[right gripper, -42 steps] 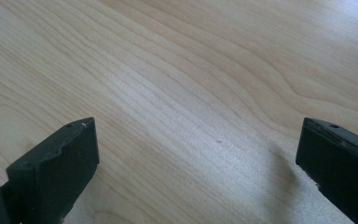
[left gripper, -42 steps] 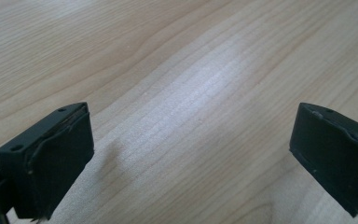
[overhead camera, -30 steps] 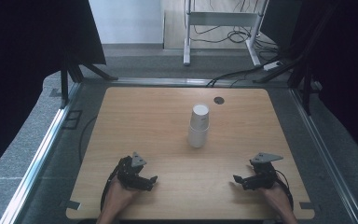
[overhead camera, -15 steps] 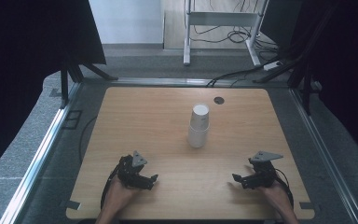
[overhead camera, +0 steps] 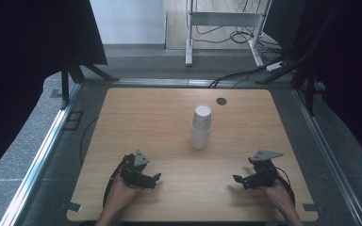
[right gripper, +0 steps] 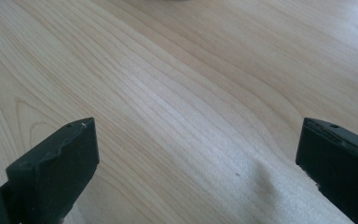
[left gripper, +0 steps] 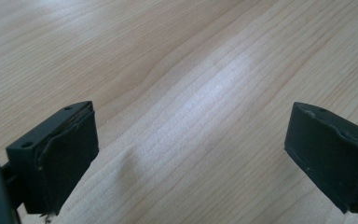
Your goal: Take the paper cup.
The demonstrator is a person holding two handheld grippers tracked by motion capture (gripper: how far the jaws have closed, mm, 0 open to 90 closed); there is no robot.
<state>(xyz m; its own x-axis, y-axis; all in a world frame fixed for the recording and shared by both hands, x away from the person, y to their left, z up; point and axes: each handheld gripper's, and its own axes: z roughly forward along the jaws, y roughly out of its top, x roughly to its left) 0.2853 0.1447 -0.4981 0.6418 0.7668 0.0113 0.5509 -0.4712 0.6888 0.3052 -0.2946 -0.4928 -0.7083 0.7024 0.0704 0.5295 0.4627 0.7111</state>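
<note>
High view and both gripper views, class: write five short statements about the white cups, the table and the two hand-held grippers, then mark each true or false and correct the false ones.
1. The white cups stand stacked, mouths down, on the wooden table. True.
2. The left hand-held gripper is shut on the cups. False: its jaws stand wide apart over bare wood, well short of the cups.
3. The right hand-held gripper is open. True.
4. The cups lie on their side at the table's near edge. False: they stand upright near the middle.
5. A small dark round spot lies beyond the cups. True.
</note>
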